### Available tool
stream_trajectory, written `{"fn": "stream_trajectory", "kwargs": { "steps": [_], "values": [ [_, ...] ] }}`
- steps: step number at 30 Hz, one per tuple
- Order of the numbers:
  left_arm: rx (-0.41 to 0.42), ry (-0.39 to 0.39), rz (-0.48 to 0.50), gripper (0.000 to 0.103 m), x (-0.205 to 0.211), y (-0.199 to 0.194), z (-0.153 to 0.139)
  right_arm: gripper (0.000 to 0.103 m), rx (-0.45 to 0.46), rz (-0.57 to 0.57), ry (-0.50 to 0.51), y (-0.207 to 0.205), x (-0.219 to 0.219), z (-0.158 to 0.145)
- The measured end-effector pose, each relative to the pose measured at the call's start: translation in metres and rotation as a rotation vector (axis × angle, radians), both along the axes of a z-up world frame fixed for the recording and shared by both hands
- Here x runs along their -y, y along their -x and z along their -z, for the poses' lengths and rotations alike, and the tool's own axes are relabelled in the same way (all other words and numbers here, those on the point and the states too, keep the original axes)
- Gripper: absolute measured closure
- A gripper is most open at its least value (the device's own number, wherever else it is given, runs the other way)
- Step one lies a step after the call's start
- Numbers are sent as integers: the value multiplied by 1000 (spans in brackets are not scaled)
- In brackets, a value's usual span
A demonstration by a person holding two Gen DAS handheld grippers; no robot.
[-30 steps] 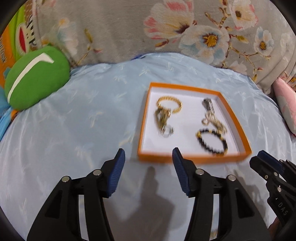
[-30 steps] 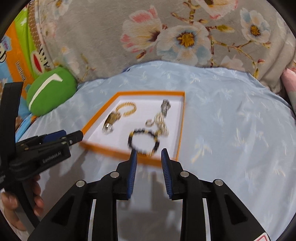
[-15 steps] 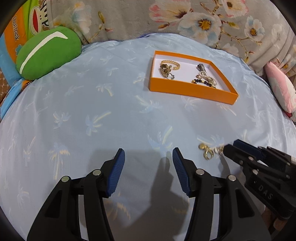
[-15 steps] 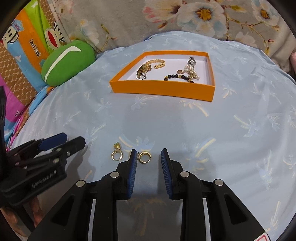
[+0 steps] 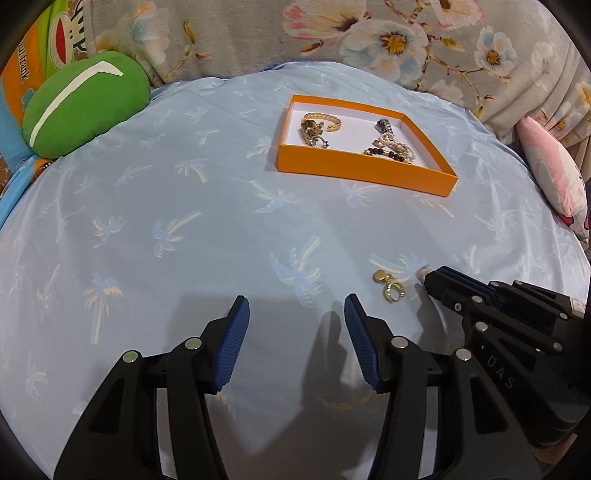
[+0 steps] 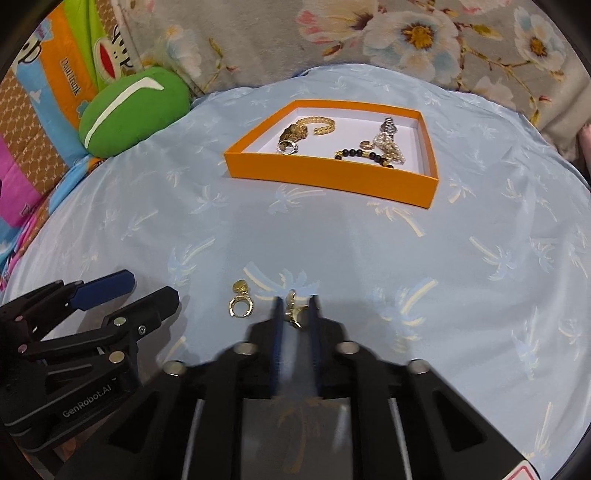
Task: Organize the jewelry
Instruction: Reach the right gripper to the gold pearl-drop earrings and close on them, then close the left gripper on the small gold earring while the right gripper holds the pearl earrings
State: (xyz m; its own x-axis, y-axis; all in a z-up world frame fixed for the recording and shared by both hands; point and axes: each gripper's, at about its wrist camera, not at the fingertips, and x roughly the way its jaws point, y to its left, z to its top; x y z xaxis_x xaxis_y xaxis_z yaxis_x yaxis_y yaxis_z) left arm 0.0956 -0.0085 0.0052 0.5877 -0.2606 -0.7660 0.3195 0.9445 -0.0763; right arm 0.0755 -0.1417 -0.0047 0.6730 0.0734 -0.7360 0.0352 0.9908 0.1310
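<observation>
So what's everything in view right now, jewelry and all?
orange box: one, orange with white inside, far middle of the sheet
gold bracelet: one, gold, in the box, left
silver watch: one, silver, in the box, right
pearl bracelet: one, white, in the box, right
bead bracelet: one, black, in the box, front
loose earring: one, gold, on the sheet, near
second earring: one, gold, on the sheet between the right jaws
sheet: one, pale blue, palm print
green cushion: one, far left
pink pillow: one, far right
floral fabric: grey, behind
left gripper: black, blue pads, jaws open, nothing between
right gripper: black, jaws just closed on the second earring
</observation>
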Motion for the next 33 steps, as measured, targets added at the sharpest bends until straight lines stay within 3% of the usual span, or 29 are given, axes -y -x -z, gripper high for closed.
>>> {"fn": "stream_trajectory", "kwargs": {
  "steps": [6, 12, 14, 20, 22, 26, 31, 33],
  "values": [
    [-16, 27, 50, 44, 22, 2, -4, 103, 9, 75, -57, 13, 28, 1],
    [-62, 44, 94, 45, 49, -3, 1, 103, 17, 122, -108, 26, 50, 2],
    [-61, 35, 89, 49, 54, -4, 4, 103, 18, 126, -121, 27, 53, 3],
    [-49, 21, 90, 87, 59, -5, 5, 103, 29, 107, -121, 28, 51, 2],
    [-52, 27, 94, 89, 58, -6, 4, 99, 37, 103, -107, 28, 48, 0],
    [-48, 30, 95, 89, 57, -5, 4, 67, 51, 115, -72, 27, 46, -4],
    [-31, 29, 91, 89, 53, -4, 0, 66, 4, 96, -38, 16, 40, 1],
    [-26, 26, 86, 89, 51, -4, -1, 73, -8, 96, -27, 13, 38, 2]
  ]
}}
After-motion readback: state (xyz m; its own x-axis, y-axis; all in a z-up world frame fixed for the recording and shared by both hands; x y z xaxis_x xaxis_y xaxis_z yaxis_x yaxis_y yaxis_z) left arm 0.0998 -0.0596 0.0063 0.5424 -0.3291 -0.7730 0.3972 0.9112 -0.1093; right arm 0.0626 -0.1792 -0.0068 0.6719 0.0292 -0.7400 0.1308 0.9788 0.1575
